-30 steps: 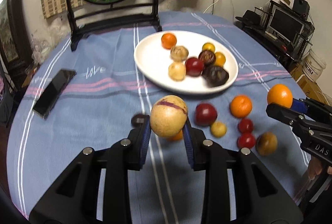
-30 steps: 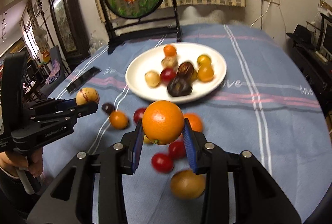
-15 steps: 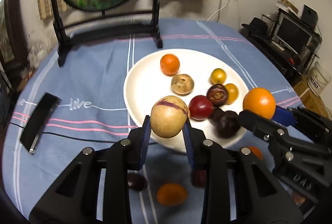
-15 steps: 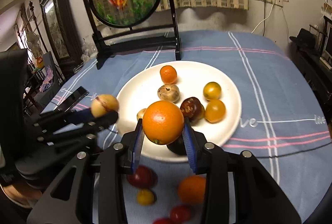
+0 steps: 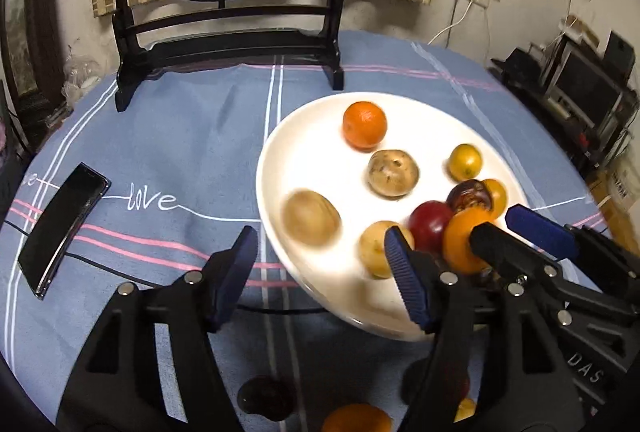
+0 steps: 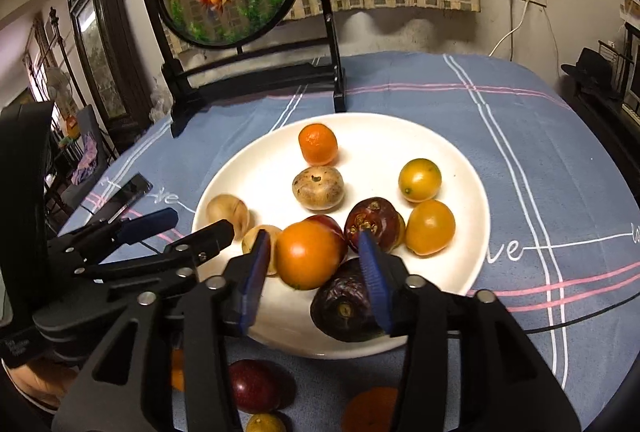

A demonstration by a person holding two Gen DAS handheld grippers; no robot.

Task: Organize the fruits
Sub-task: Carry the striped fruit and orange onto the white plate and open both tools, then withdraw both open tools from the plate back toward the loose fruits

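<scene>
A white plate [image 5: 276,136] [image 6: 472,192] holds several fruits. In the left wrist view my left gripper [image 5: 320,268] stands over the plate's near rim with its jaws opening and nothing between them. Just beyond it a tan fruit [image 5: 311,218] [image 6: 228,210], blurred, lies on the plate. The jaws of my right gripper [image 6: 314,268] are opening too. A big orange [image 6: 310,256] [image 5: 460,240] sits between its blue pads with a gap on each side, resting among the plate's fruits. The two grippers [image 6: 202,222] [image 5: 494,222] are side by side.
Loose fruits lie on the blue cloth in front of the plate: a dark red one [image 6: 256,386], an orange one [image 5: 356,418], a dark one [image 5: 266,398]. A black phone [image 5: 60,224] lies at left. A framed round screen on a black stand [image 5: 224,44] stands behind.
Both grippers moved forward over the plate. The left jaws opened and the tan fruit dropped onto the plate. The right jaws parted from the big orange, which now rests among the fruits.
</scene>
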